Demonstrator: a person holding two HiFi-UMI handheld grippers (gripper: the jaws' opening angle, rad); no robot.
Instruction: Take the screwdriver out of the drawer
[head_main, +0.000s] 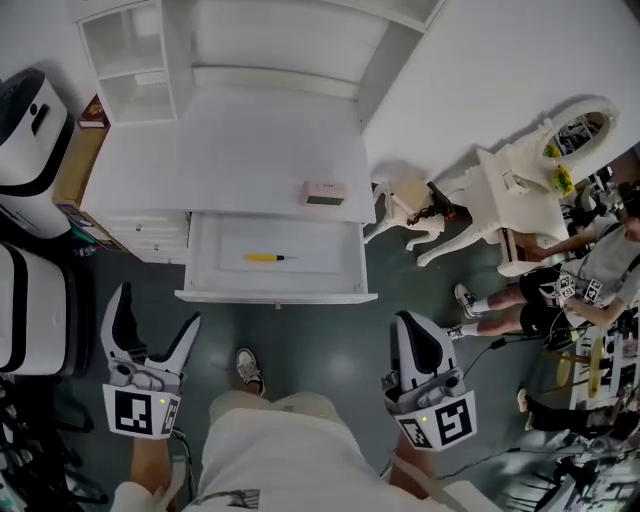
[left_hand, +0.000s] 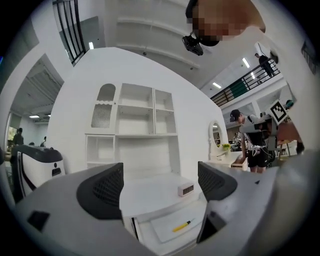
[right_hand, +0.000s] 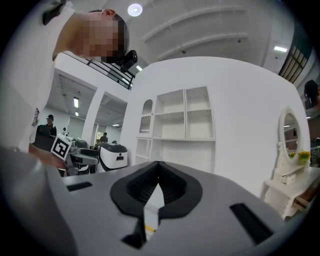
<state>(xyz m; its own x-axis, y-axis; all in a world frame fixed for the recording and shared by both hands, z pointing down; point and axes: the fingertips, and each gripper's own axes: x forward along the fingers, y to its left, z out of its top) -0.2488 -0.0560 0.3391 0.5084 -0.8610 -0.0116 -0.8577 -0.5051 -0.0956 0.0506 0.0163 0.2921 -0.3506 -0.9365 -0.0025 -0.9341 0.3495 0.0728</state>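
A yellow-handled screwdriver lies flat in the pulled-out white drawer of the desk; it also shows in the left gripper view as the small screwdriver. My left gripper hangs open below the drawer's left front corner, nothing between its jaws. My right gripper is shut and empty, below the drawer's right corner. Both are well short of the drawer. Through the right gripper's closed jaws only a sliver of the drawer is visible.
A small pink clock sits on the white desktop above the drawer. A white-and-black machine stands at left. A white dressing table and a seated person are at right. My shoe is below the drawer.
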